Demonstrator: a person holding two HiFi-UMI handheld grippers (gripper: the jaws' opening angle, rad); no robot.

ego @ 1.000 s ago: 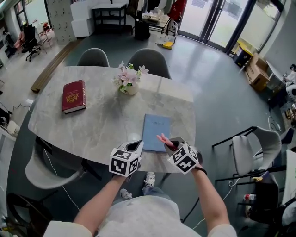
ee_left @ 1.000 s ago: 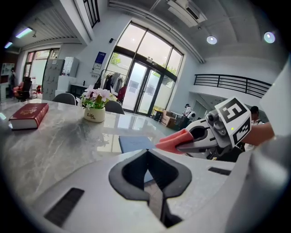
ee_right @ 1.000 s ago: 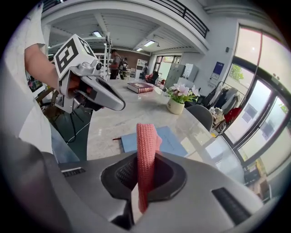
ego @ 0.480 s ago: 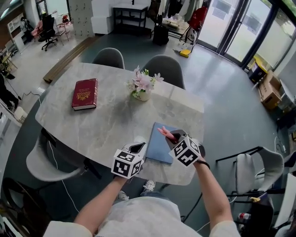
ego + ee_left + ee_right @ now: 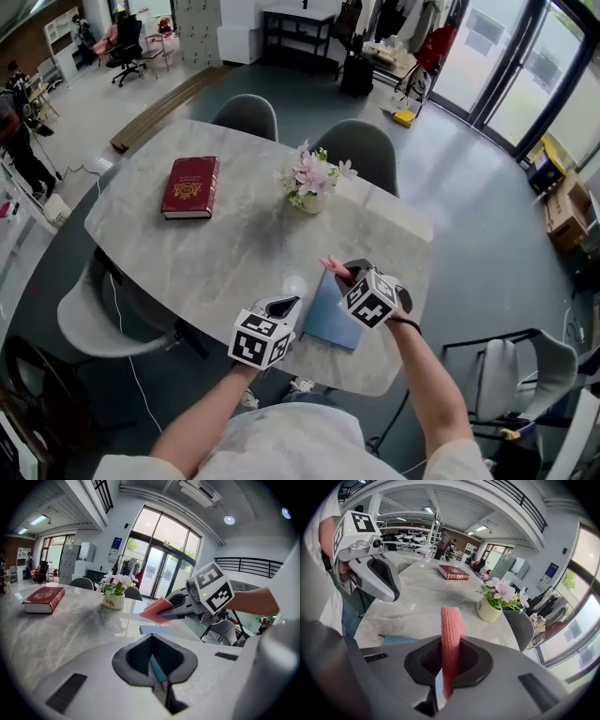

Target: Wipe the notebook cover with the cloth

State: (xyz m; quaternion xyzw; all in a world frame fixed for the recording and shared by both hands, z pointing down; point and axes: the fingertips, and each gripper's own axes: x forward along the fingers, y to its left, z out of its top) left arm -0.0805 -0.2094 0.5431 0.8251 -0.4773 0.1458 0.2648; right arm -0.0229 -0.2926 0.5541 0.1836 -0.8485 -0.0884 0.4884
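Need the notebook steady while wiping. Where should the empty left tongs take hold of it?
Probably its left edge, coming in low from the left: the notebook lies flat and thin, and that edge faces the left tongs, away from the cloth.

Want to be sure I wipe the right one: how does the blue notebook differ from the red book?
The notebook is pale blue and thin; the book is dark red, thick, with a gold emblem. The notebook lies at the near edge of the table, just below the right tool holding the pink cloth; the book lies far to the left, away from it. Both lie flat and closed.
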